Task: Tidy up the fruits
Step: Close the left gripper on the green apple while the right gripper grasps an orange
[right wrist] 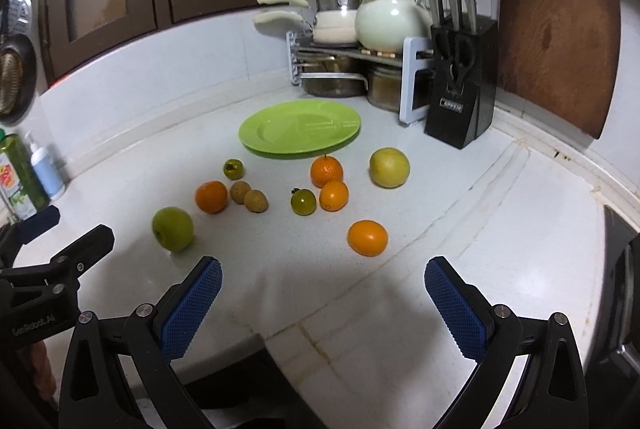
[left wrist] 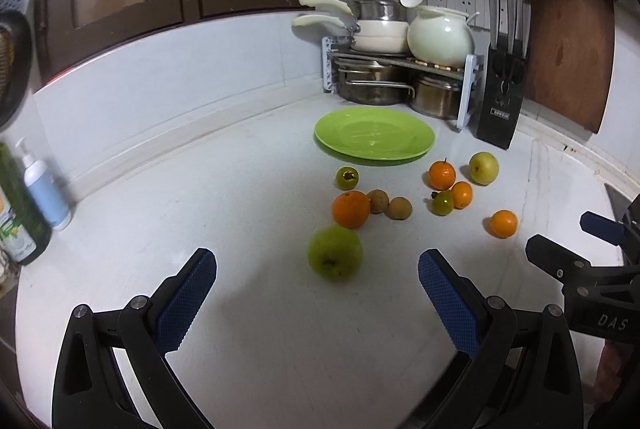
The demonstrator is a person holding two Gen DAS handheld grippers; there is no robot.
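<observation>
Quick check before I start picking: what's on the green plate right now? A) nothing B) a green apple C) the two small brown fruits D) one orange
A: the green plate is bare, and every fruit, like the near green apple, lies on the counter.

Fruits (right wrist: 304, 201) lie on the counter (right wrist: 500, 249) before the plate (right wrist: 299, 128).
</observation>
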